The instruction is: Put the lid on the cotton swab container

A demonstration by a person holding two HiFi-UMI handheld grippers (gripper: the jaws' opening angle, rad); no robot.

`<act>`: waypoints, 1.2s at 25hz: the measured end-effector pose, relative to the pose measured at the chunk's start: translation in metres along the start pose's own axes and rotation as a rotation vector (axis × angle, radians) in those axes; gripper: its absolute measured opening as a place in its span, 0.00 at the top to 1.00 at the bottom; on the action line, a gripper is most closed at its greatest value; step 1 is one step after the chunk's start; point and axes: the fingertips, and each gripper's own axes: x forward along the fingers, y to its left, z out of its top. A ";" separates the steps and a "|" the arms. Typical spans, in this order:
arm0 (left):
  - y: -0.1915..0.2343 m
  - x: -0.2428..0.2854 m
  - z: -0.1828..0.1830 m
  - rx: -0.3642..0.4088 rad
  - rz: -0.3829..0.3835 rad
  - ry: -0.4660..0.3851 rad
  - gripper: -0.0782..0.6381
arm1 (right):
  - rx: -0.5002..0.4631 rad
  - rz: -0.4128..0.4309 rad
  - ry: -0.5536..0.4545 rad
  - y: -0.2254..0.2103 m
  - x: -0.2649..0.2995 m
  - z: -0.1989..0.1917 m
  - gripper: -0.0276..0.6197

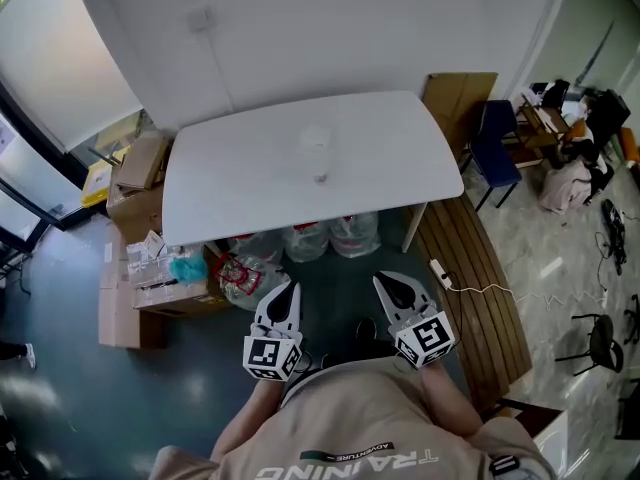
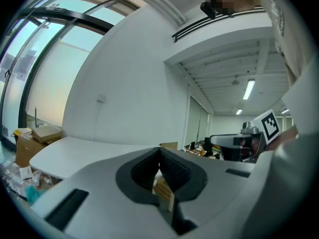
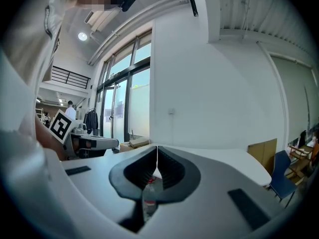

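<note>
A clear round cotton swab container [image 1: 315, 142] stands near the middle of the white table [image 1: 230, 188]. A small pale object [image 1: 320, 177] lies just in front of it, too faint to make out. Both grippers are held low by the person's body, short of the table's near edge and far from the container. The left gripper [image 1: 291, 288] [image 2: 159, 152] has its jaws pressed together with nothing in them. The right gripper [image 1: 381, 280] [image 3: 157, 149] is shut and empty as well. Neither gripper view shows the container.
Cardboard boxes [image 1: 140, 173] and a teal item sit at the table's left end. Plastic bags [image 1: 320, 238] lie under the table. A blue chair [image 1: 492, 148] and a wooden panel [image 1: 455, 93] stand at the right. A power strip [image 1: 442, 274] lies on the wooden flooring.
</note>
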 end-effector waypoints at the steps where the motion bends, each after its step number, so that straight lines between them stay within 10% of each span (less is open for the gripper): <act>1: 0.002 0.005 0.002 0.003 0.002 -0.005 0.87 | -0.003 0.000 -0.005 -0.005 0.004 0.002 0.93; 30: 0.074 0.180 0.022 -0.016 0.161 -0.003 0.87 | 0.003 0.202 0.016 -0.148 0.156 -0.007 0.93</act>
